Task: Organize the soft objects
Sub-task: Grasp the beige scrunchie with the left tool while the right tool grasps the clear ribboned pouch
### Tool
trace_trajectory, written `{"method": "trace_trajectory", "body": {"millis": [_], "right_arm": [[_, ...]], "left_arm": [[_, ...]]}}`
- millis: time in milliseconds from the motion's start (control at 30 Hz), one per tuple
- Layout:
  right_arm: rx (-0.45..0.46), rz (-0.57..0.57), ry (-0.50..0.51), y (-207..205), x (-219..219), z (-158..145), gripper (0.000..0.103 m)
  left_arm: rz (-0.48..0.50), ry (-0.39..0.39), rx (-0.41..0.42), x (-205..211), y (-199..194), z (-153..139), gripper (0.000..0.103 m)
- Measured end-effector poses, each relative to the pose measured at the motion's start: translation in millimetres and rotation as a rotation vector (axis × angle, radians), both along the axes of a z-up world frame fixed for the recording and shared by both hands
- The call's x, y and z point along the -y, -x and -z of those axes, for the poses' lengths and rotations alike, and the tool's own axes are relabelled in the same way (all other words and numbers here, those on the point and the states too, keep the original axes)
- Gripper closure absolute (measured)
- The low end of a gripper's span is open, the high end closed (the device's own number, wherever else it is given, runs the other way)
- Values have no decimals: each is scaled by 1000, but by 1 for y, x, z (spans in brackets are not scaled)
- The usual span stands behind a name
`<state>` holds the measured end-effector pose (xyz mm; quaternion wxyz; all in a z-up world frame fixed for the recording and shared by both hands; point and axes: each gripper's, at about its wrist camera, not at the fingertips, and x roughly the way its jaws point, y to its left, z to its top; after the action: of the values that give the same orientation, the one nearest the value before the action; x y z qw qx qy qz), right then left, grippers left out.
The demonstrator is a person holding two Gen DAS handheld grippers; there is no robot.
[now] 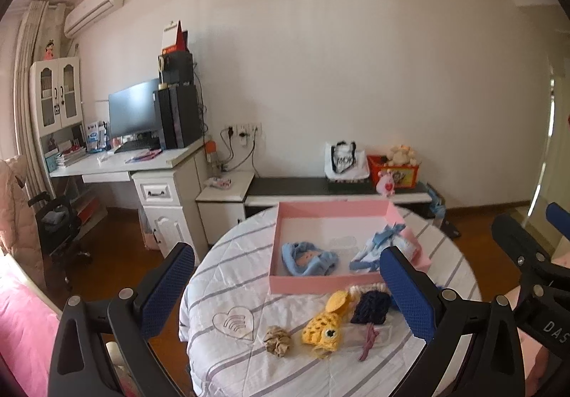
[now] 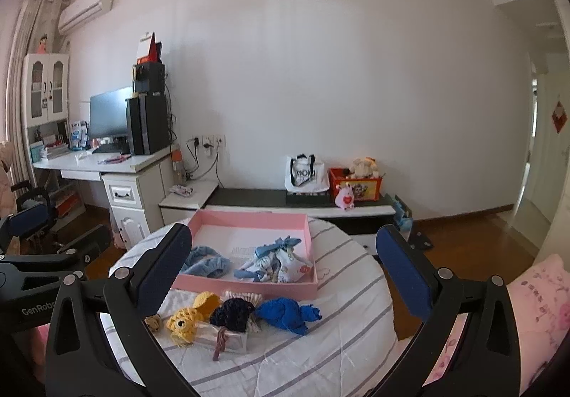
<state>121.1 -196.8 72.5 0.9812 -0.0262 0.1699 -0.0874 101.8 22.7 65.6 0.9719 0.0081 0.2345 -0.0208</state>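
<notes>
Both grippers hover above the near edge of a round worktop (image 2: 342,336) covered with a striped quilt. The left gripper (image 1: 285,286) and the right gripper (image 2: 281,276) each stand wide open, with nothing between the blue pads. A pink box (image 2: 249,290) lies on the far half of the worktop; it already holds a light blue knit piece (image 2: 208,263) on its left and a blue-and-white printed bundle (image 2: 281,263) on its right. The loose soft objects form a row just in front of the box's near wall, and the row's long axis runs left to right: a beige scrunchie (image 1: 278,340), a yellow crochet fish (image 1: 326,324), a dark navy knit piece (image 2: 233,315) and a royal blue knit piece (image 2: 286,315). The fish lies diagonally, its eyed head towards the near left and its tail towards the box. The royal blue piece lies lengthwise left to right, ahead and centred between the right gripper's pads, so the right gripper appears the nearer; the fish and scrunchie lie in front of the left gripper.
</notes>
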Motion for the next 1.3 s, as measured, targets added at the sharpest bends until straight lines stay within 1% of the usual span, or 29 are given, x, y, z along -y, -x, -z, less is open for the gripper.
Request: {"method": "trace_trajectory", "body": {"millis": [267,400,500,533,600,867,933,1067,1133,1167,1200,1233,1267,1300], "right_arm": [[-137,5,-35,-30,6,36,0],[-240,-6,-36,-49,5,63,0],[-311,-15,-42,-62,5,83,0],[-345,-17,-47,-68,5,91,0],[-382,-19,-54,-75,4,102,0],[-544,-61,-83,-96,-9,148,0],[-587,-74,-94,-101,-13,159,0],[-651,-69,-93,-110,-18,175,0],[-676,-67,-108,-115,-19,182,0],[-684,-69,-118,-117,-20,185,0],[-699,-74,-135,-119,-21,188,0],[-709,-80,-145,-122,-22,190,0],[-717,-86,-152,-123,-23,193,0],[-723,-90,-156,-124,-24,195,0]], "left_arm": [[-26,-32,-168,-2,-45,31,0],[-27,-35,-266,-5,-67,53,0],[-56,-37,-334,-11,-84,71,0],[-70,-40,-351,-13,-90,76,0],[-77,-52,-383,-15,-100,86,0],[-39,-64,-493,-22,-139,137,0],[-35,-67,-513,-27,-141,147,0],[-1,-34,-559,-37,-157,174,0],[30,-19,-575,-39,-163,183,3],[47,-11,-582,-39,-166,188,9],[62,-5,-590,-39,-169,193,21],[74,0,-602,-39,-171,197,23],[75,0,-594,-40,-172,201,24],[76,-1,-573,-41,-172,201,32]]}}
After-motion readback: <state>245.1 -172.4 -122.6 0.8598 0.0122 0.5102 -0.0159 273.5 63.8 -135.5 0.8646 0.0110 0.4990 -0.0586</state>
